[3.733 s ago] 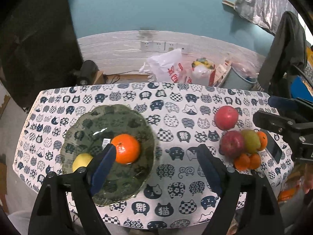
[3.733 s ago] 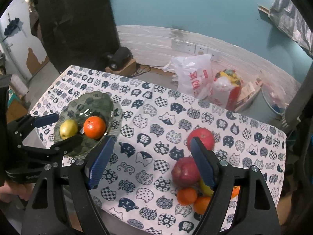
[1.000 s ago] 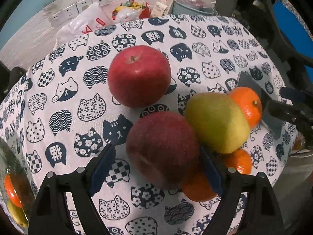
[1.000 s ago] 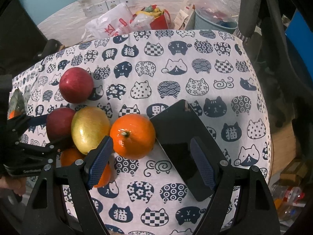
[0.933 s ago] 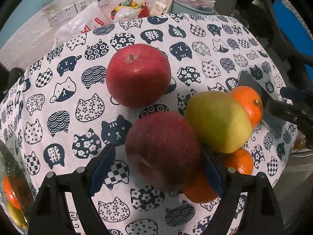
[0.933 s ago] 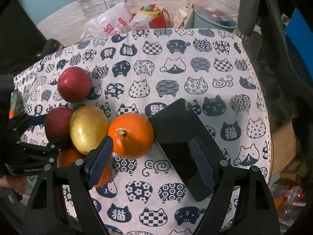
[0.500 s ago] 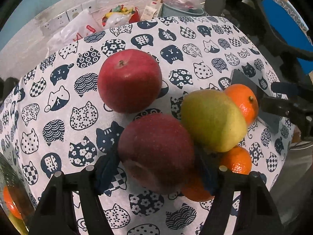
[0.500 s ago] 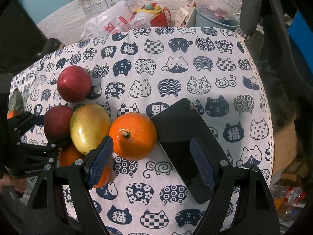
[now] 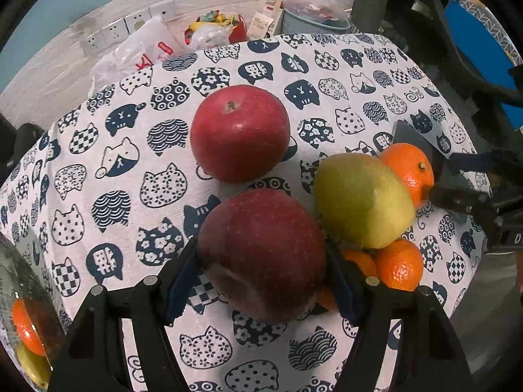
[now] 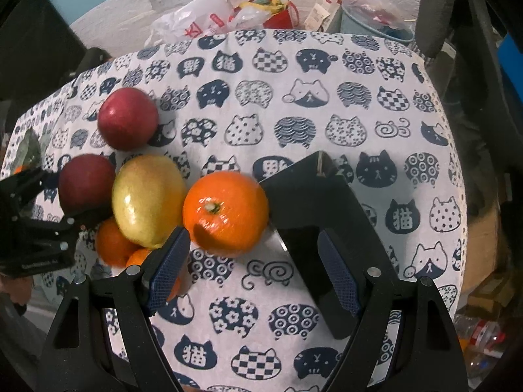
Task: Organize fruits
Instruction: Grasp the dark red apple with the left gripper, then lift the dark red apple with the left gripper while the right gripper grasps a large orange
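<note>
Here, the left tongs, their jaws having just been closing, clamp both blue pads against the sides of a dark red apple on the worktop, which is draped in a white cloth printed with navy cat faces. The left wrist view shows that grip up close, with a brighter red apple just beyond, a yellow-green mango touching the held apple's right side, and small orange mandarins tucked beneath; at its lower left edge a glass bowl holds an orange fruit and a yellow one. The right wrist view alone shows the right tongs standing wide and gripping nothing, their left pad just beside a large orange with a green stem and their right pad over a flat black phone-like slab lying against that orange. From that side the left tongs appear at the far left edge, closed around the dark apple.
</note>
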`<state>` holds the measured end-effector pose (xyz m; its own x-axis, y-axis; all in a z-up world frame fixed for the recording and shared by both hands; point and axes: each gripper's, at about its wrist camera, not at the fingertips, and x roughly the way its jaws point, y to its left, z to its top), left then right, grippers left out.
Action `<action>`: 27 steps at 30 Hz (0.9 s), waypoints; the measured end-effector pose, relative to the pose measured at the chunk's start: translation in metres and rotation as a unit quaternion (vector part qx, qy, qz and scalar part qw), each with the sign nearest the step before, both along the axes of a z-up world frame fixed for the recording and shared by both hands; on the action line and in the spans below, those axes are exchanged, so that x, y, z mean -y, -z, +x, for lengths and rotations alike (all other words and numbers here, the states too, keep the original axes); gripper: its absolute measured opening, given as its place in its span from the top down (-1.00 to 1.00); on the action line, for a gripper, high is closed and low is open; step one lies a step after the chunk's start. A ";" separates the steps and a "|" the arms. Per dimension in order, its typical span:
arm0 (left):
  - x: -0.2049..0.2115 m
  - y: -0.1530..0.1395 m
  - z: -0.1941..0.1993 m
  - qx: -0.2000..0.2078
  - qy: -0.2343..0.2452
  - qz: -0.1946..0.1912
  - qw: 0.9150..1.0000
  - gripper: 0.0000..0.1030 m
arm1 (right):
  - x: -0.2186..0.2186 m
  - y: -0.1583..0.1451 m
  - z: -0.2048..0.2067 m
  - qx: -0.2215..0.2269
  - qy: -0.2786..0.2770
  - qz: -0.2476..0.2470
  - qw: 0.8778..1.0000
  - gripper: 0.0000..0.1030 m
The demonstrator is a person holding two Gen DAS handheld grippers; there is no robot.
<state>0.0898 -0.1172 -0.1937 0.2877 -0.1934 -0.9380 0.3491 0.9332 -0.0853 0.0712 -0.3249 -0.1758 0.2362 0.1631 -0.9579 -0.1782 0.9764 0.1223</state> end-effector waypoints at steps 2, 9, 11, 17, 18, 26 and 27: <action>-0.003 -0.004 -0.002 0.002 -0.002 -0.003 1.000 -0.44 | -0.004 -0.001 -0.005 -0.001 -0.008 0.003 1.000 -0.58; -0.013 -0.019 -0.012 0.011 -0.010 -0.007 1.000 -0.44 | -0.032 -0.004 -0.025 -0.004 -0.054 0.013 0.998 -0.58; -0.017 -0.023 -0.016 0.015 -0.012 -0.007 1.000 -0.44 | -0.040 -0.004 -0.029 -0.007 -0.065 0.018 0.998 -0.58; -0.029 -0.027 -0.028 0.018 -0.021 -0.004 1.000 -0.44 | -0.058 0.003 -0.035 -0.023 -0.083 0.027 0.996 -0.58; -0.031 -0.027 -0.031 0.018 -0.022 -0.003 1.000 -0.44 | -0.060 0.006 -0.035 -0.026 -0.084 0.026 0.996 -0.58; -0.043 -0.027 -0.045 0.014 -0.028 0.002 1.000 -0.44 | -0.076 0.028 -0.033 -0.044 -0.101 0.008 0.994 -0.36; -0.045 -0.028 -0.047 0.015 -0.027 0.002 1.000 -0.44 | -0.078 0.030 -0.033 -0.043 -0.105 0.008 0.994 -0.31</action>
